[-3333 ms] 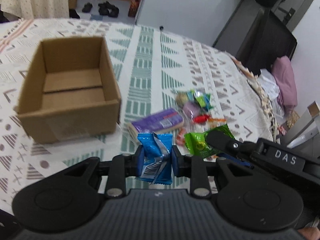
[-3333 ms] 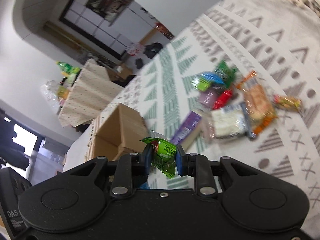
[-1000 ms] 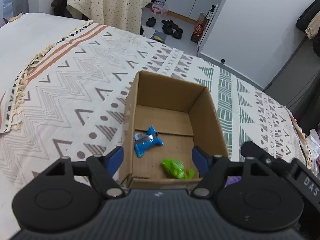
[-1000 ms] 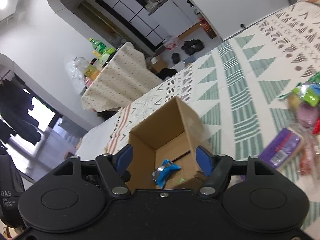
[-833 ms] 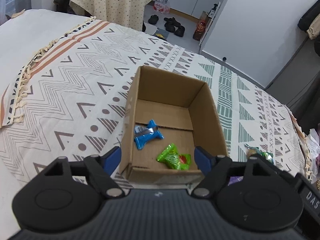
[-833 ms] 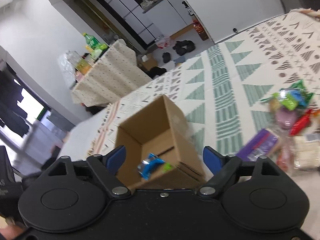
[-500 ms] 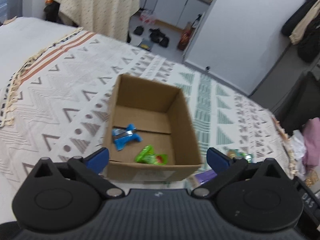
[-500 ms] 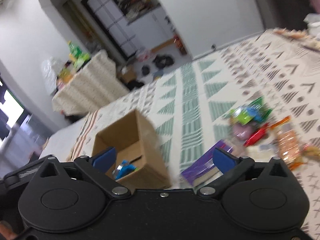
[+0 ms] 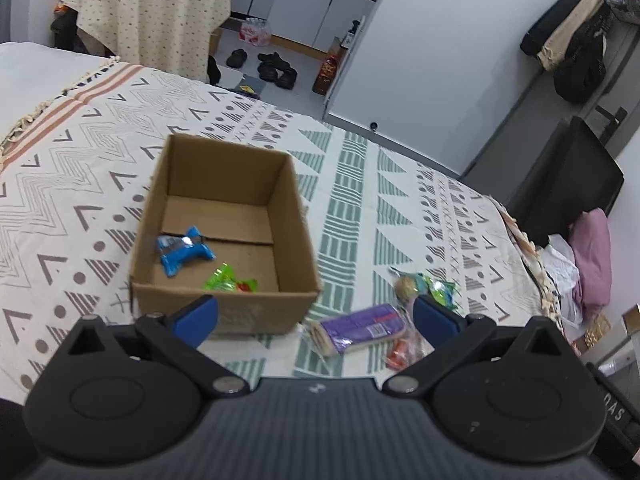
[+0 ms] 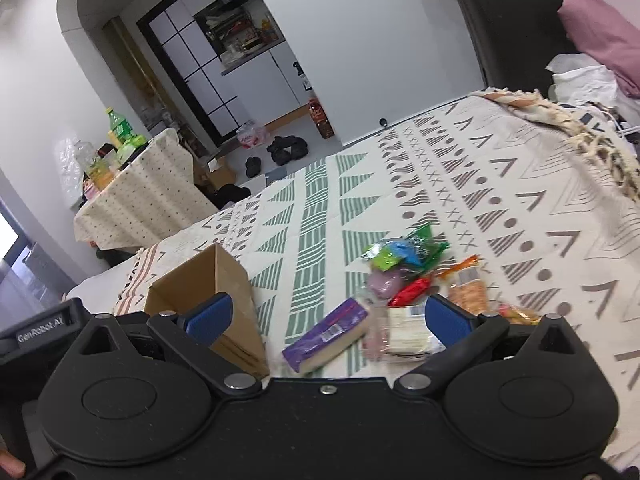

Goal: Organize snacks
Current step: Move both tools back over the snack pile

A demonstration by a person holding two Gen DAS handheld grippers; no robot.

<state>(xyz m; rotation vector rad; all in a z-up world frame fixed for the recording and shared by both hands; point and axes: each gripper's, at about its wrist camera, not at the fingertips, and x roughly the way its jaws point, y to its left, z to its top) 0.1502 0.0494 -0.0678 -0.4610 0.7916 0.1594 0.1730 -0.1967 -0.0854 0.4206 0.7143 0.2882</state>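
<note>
**Both grippers empty and spread; two snacks lie in the box**

Compared with the frames of a few seconds ago, my left gripper point(image 9: 315, 314) no longer pinches the blue wrapped snack point(image 9: 183, 249) and my right gripper point(image 10: 326, 316) no longer pinches the green wrapped snack point(image 9: 229, 279). Both packets now lie on the floor of the cardboard box point(image 9: 224, 304). The jaws of both grippers have just been opening and now stand spread wide with nothing between them. Against the frames of a second ago, both cameras have swung away from the box toward the snack pile point(image 10: 416, 276).

The left wrist view looks down into the box and shows both packets inside, the blue one toward the left wall, the green one near the front wall. The right wrist view sees only the box's outer corner point(image 10: 218, 280), not its contents; it shows the pile more fully, lying on the patterned blanket point(image 10: 520, 184) to the right of the box. A purple packet point(image 9: 360, 326) lies between box and pile.

Legible writing: "GenRobot.AI" on the device at the left edge of the right wrist view. The packet print is too small to read.
</note>
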